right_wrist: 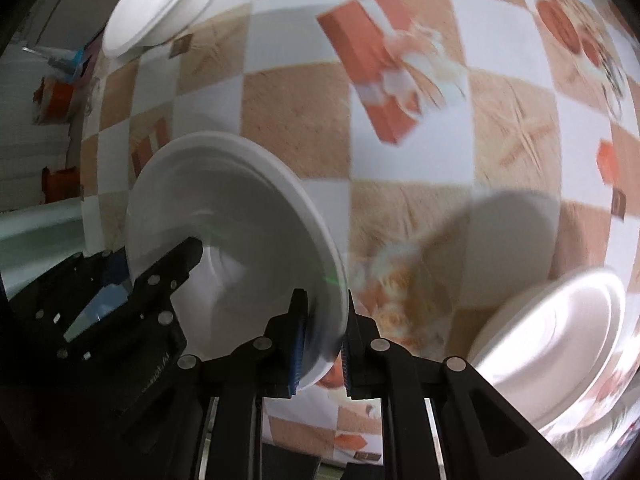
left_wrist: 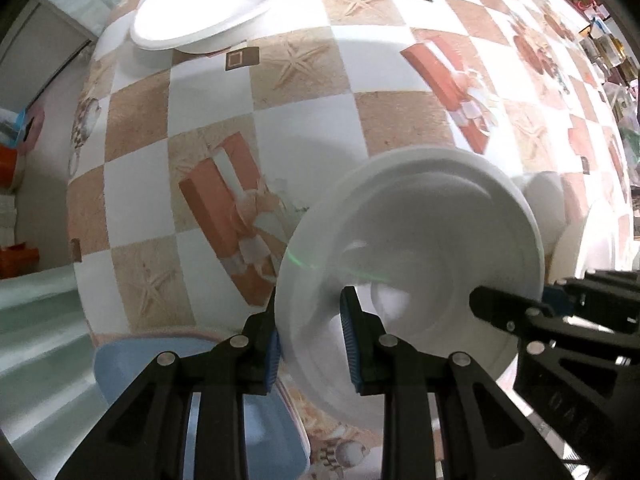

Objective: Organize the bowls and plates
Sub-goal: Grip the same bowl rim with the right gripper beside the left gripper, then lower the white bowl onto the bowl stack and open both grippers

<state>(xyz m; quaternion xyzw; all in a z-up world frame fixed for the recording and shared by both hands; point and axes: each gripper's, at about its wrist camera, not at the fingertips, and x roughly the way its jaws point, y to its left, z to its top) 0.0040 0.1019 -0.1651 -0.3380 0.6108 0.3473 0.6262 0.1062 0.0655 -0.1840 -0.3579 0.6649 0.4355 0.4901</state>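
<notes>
White foam-looking dishes everywhere, and you're only partway through sorting them, going by what's on the checkered tablecloth (left_wrist: 208,120).

Starting at the left: a big white bowl (left_wrist: 216,4) sits at the far left corner of the table, looks like it's resting on another dish, so that may be a stack you've got going. A blue tray (left_wrist: 160,376) sits at the near edge under your left gripper.

In the middle, you've got one white plate (left_wrist: 408,248) lifted off the table and tilted up on its edge, held from both sides. Your left gripper (left_wrist: 310,354) is pinched onto its left rim, one pad behind and one pad inside the dish. Your right gripper (right_wrist: 324,350) is clamped on the opposite rim, fingers close together with the edge between them. The plate itself looks plain, shallow, wide-rimmed with a stepped inner ring, no dirt I can make out, though the motion blur hides detail.

Over on the right there's another pile of white plates (right_wrist: 560,344) waiting, close to the one you're holding. So I'd guess this plate still needs a home on one of the stacks, and more remain.
</notes>
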